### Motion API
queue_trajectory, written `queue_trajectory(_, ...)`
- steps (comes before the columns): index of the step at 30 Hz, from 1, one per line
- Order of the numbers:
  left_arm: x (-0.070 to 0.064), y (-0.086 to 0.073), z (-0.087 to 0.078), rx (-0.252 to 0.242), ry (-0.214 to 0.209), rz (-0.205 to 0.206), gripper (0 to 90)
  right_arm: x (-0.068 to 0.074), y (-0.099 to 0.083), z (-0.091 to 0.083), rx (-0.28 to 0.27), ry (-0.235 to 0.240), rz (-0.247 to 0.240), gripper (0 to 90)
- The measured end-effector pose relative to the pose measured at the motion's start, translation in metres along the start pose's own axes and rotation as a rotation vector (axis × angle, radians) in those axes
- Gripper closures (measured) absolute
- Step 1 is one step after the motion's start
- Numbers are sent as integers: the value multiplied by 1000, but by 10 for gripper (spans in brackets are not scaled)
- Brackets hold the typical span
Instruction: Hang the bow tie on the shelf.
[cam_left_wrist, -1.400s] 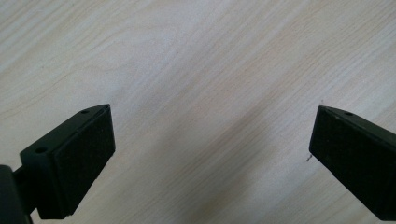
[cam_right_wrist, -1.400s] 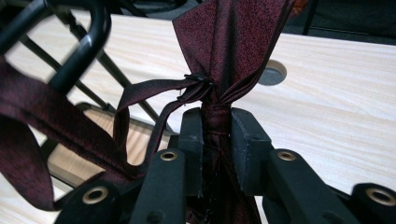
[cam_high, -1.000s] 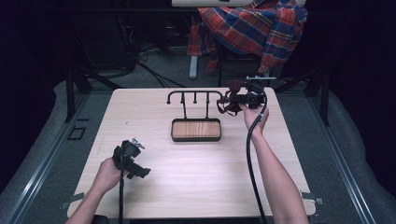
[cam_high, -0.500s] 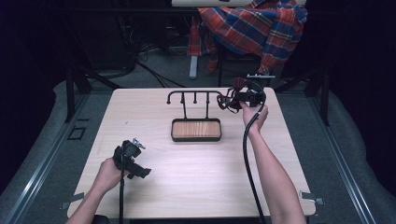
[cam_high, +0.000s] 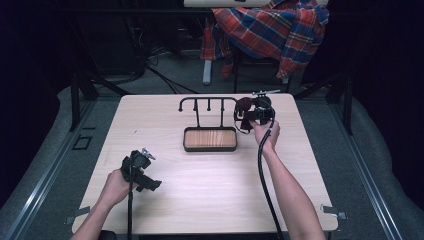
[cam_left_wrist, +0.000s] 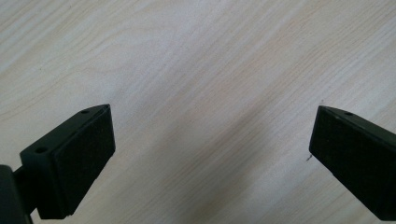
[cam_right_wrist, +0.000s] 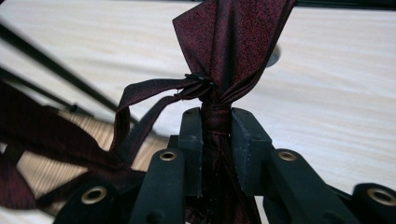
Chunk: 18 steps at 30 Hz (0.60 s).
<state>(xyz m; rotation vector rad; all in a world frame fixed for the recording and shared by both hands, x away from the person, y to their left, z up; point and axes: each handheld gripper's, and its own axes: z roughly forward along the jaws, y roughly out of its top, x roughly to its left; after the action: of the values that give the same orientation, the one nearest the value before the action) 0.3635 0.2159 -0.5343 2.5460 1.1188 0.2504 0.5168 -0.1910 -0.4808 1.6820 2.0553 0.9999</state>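
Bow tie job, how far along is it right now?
Done: the right gripper has shut on the dark red bow tie at its knot and holds it by the right end of the black hook rack. In hand: bringing it to a hook. Left: it hangs on no hook yet. The left gripper is open over bare table.

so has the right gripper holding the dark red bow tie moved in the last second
Yes, slightly: the right gripper with the dark red bow tie shifted left, closer to the black hook rack.
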Motion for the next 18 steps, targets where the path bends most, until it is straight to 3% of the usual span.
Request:
queue_trajectory(5, 0, 0, 0, 2, 0, 2, 2, 1, -10, 4, 25, 5, -28, 746)
queue_trajectory(18, -1, 6, 3, 3, 1, 12, 2, 4, -27, 7, 65, 75, -60, 732)
